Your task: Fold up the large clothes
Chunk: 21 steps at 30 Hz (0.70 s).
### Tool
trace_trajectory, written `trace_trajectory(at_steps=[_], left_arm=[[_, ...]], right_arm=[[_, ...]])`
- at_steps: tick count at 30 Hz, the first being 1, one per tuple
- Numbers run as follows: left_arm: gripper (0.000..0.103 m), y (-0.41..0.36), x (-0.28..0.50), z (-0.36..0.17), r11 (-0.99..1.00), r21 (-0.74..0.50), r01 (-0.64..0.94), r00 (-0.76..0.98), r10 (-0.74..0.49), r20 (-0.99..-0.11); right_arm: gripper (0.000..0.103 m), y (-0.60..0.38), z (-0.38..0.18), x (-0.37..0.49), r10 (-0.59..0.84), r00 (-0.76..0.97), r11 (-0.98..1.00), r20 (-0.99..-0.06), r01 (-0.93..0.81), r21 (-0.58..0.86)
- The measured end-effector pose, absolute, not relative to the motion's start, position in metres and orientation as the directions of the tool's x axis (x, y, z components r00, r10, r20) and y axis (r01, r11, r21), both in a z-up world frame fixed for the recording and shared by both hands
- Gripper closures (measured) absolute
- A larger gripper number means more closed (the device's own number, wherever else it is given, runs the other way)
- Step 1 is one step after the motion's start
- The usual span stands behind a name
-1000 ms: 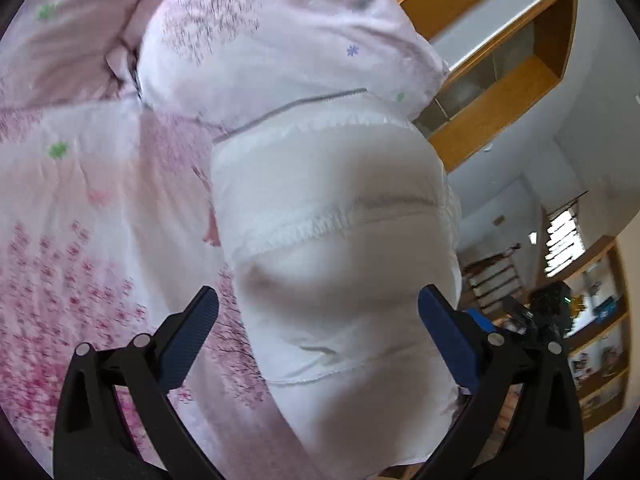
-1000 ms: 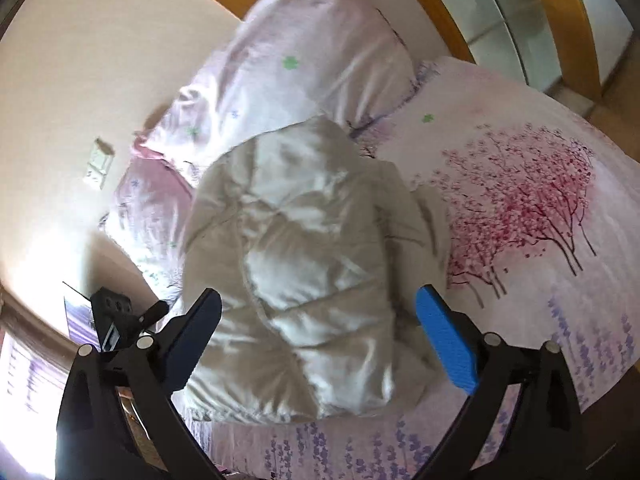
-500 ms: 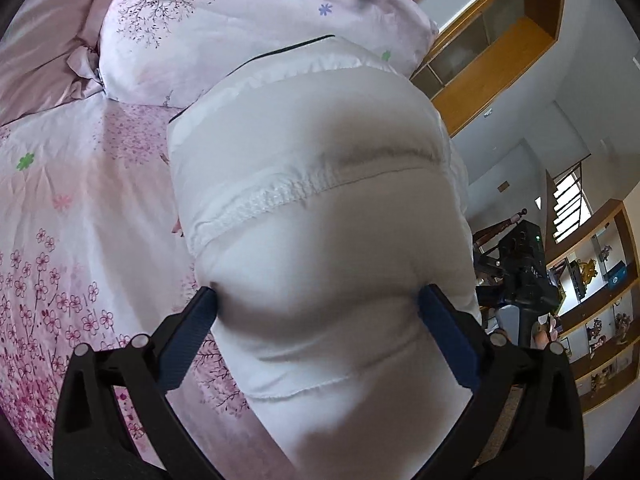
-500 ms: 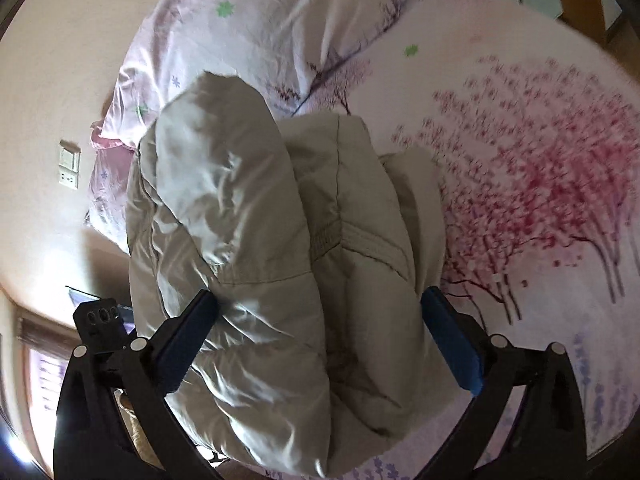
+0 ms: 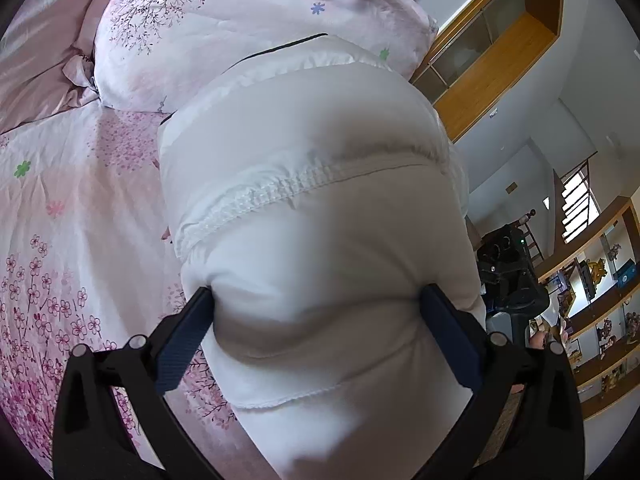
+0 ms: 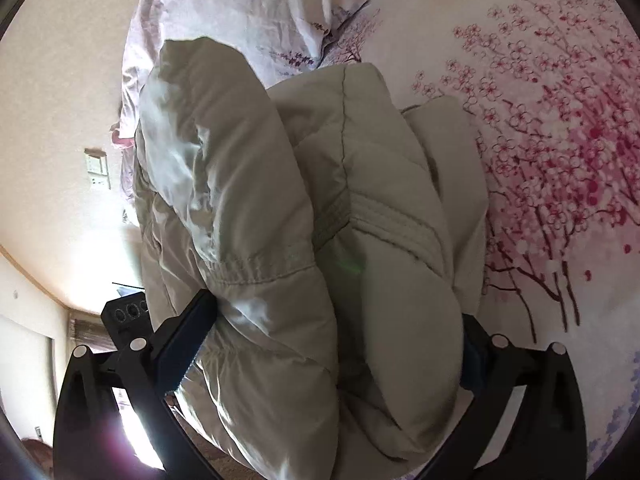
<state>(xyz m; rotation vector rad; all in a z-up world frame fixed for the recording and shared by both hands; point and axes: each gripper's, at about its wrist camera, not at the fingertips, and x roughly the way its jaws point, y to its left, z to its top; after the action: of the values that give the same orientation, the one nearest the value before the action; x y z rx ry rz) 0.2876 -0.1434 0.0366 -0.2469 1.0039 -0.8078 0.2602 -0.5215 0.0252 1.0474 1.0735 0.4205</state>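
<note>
A folded white puffer jacket (image 5: 312,216) lies on the flowered bed sheet (image 5: 60,208); it also fills the right wrist view (image 6: 288,220), where it looks beige. My left gripper (image 5: 316,320) has its blue-padded jaws wide apart, one on each side of the jacket's near end, pads pressing into the fabric. My right gripper (image 6: 332,332) is likewise wide apart around the opposite end of the bundle; its right pad is mostly hidden by the fabric.
A pink pillow (image 5: 248,28) lies just beyond the jacket; it also shows in the right wrist view (image 6: 256,12). Wooden headboard and cabinet (image 5: 488,64) stand at right. Shelves (image 5: 600,304) line the far wall. The cherry-blossom sheet (image 6: 552,152) spreads to the right.
Both grippers have moved forward onto the jacket: from standing off it, their open jaws now straddle and press into its two ends. The jacket bulges between the pads.
</note>
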Motion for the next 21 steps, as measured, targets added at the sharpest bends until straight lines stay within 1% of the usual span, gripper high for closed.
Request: trace_trajectory(at_steps=[4, 8, 9, 10, 11, 13, 14, 16, 19, 21], left_arm=[[0.002, -0.145, 0.291, 0.034, 0.681, -0.55, 0.484, 0.28, -0.715, -0.64], [0.002, -0.138, 0.293, 0.027, 0.637, -0.62, 0.459, 0.271, -0.765, -0.585], [0.002, -0.135, 0.294, 0.025, 0.623, -0.638, 0.452, 0.272, -0.778, -0.567], [0.003, -0.133, 0.294, 0.024, 0.616, -0.65, 0.446, 0.275, -0.785, -0.555], [0.005, -0.129, 0.293, 0.023, 0.605, -0.665, 0.439, 0.278, -0.795, -0.539], [0.017, -0.125, 0.293, 0.024, 0.593, -0.677, 0.435, 0.285, -0.804, -0.521], [0.021, -0.121, 0.293, 0.025, 0.587, -0.685, 0.431, 0.289, -0.809, -0.512], [0.034, -0.116, 0.295, 0.026, 0.577, -0.697, 0.425, 0.291, -0.816, -0.499], [0.043, -0.105, 0.3, 0.025, 0.553, -0.724, 0.412, 0.282, -0.833, -0.476], [0.046, -0.1, 0.3, 0.025, 0.544, -0.734, 0.407, 0.279, -0.839, -0.468]], right_arm=[[0.001, -0.52, 0.018, 0.264, 0.743, 0.46, 0.462, -0.487, 0.175, 0.87], [0.001, -0.514, 0.015, 0.265, 0.755, 0.481, 0.435, -0.445, 0.141, 0.89], [0.002, -0.514, 0.014, 0.265, 0.755, 0.49, 0.427, -0.435, 0.136, 0.894], [0.008, -0.513, 0.014, 0.263, 0.758, 0.504, 0.413, -0.415, 0.122, 0.902], [0.011, -0.513, 0.015, 0.261, 0.757, 0.519, 0.401, -0.396, 0.108, 0.91], [0.02, -0.513, 0.019, 0.255, 0.755, 0.539, 0.393, -0.373, 0.084, 0.916], [0.022, -0.513, 0.02, 0.252, 0.756, 0.547, 0.383, -0.36, 0.077, 0.921], [0.03, -0.513, 0.024, 0.248, 0.754, 0.562, 0.371, -0.34, 0.063, 0.926], [0.037, -0.512, 0.029, 0.243, 0.751, 0.575, 0.365, -0.325, 0.05, 0.93], [0.04, -0.509, 0.032, 0.241, 0.749, 0.585, 0.357, -0.312, 0.04, 0.933]])
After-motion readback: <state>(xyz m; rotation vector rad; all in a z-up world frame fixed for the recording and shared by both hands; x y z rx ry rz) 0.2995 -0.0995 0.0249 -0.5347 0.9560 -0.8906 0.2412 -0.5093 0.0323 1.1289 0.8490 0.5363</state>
